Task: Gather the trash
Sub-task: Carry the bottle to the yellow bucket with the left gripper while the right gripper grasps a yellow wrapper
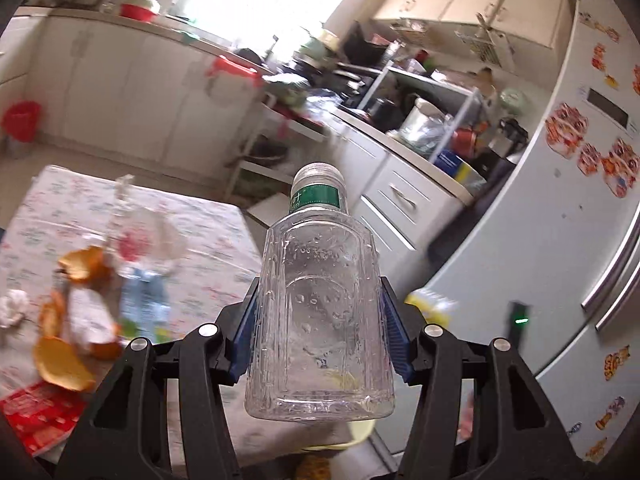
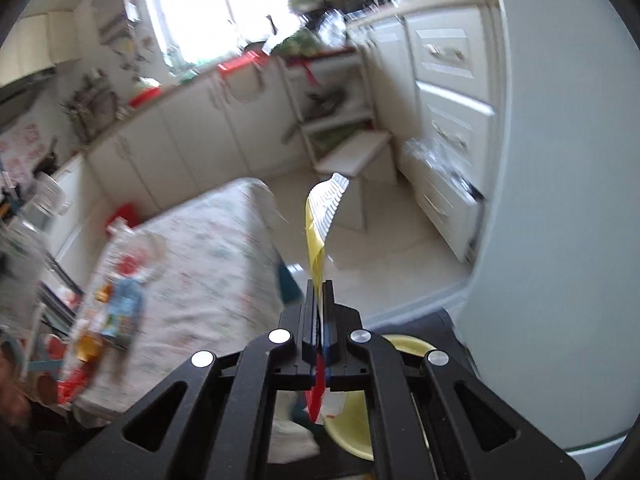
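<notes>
Trash is in both grippers and on the table (image 1: pixel 224 248). The left gripper (image 1: pixel 320 316) pinches a clear bottle (image 1: pixel 320 312) by its sides, blue pads (image 1: pixel 394 332) pressed against the plastic; the bottle stands cap-up, raised off the table's right edge, its silver cap (image 1: pixel 319 174) and green label (image 1: pixel 316 196) pointing toward the counter drawers. The right gripper (image 2: pixel 319 292) is pressed together on a wrapper (image 2: pixel 322 220) — yellow with a white ribbed end — which sticks up past the fingertips beyond the table's far corner, above the floor. A yellow bin (image 2: pixel 360 412) sits just beside the table, below that gripper. On the table's left side lie orange peels (image 1: pixel 64 364), a crumpled clear bag (image 1: pixel 148 240), a blue packet (image 1: pixel 144 300) and a red packet (image 1: pixel 38 412) — all blurred.
</notes>
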`<state>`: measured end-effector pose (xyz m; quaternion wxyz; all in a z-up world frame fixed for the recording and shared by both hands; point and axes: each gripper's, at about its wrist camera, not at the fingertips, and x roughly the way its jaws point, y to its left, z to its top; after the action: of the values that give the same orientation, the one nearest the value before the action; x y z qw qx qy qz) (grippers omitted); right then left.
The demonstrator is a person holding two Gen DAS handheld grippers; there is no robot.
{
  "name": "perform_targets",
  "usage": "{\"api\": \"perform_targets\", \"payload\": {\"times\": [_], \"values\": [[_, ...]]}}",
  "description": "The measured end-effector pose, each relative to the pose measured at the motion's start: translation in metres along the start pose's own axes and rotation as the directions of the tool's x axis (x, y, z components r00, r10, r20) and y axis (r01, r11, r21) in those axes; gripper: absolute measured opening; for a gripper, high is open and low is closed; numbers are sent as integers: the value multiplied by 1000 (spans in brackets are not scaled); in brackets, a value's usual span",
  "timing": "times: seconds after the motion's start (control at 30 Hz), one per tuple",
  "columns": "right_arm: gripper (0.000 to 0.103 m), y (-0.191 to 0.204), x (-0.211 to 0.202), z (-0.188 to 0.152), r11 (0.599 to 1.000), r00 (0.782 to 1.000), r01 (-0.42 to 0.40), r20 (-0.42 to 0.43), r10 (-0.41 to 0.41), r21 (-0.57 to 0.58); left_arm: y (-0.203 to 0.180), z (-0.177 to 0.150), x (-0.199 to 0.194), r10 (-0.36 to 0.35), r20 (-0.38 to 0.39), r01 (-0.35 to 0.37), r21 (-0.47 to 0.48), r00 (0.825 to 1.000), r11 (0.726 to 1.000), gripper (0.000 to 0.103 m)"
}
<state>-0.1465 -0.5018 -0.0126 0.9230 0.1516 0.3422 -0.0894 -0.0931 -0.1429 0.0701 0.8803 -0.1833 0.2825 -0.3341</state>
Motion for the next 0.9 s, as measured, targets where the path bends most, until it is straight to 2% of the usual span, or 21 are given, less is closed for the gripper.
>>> {"api": "perform_targets", "payload": {"times": [0.17,0.33,0.5,0.53,0.57,0.63,0.7,0.77,0.83,0.9], "values": [[3,-31,41,-20,998,993,68,-102,-67,12,-40,-15,39,-20,-71,23,44,997,999,52],[3,-52,75,-36,994,974,97,-208,-86,42,-72,-46,96,-37,-168,47,56,985,997,52],[3,-73,104,-53,990,945,90,-323,-50,110,-89,-81,143,-36,-259,52,53,965,997,52],[10,-77,107,-56,988,937,86,-347,-35,131,-90,-87,150,-33,-274,49,51,961,998,52],[34,-81,108,-57,985,933,85,-358,-26,150,-92,-95,159,-29,-291,45,47,956,998,52],[58,-90,103,-57,977,935,95,-353,-21,192,-94,-110,173,-20,-322,34,38,947,999,52],[58,-96,94,-54,970,942,89,-336,-8,227,-94,-119,184,-8,-346,21,33,938,999,52],[59,-103,80,-47,960,958,87,-288,-6,267,-93,-130,195,8,-371,5,33,929,999,52],[60,-105,60,-37,955,977,73,-214,-11,287,-95,-142,206,23,-396,-7,42,918,999,52],[65,-102,33,-25,955,994,51,-103,-22,291,-98,-153,216,39,-419,-18,53,907,998,52]]}}
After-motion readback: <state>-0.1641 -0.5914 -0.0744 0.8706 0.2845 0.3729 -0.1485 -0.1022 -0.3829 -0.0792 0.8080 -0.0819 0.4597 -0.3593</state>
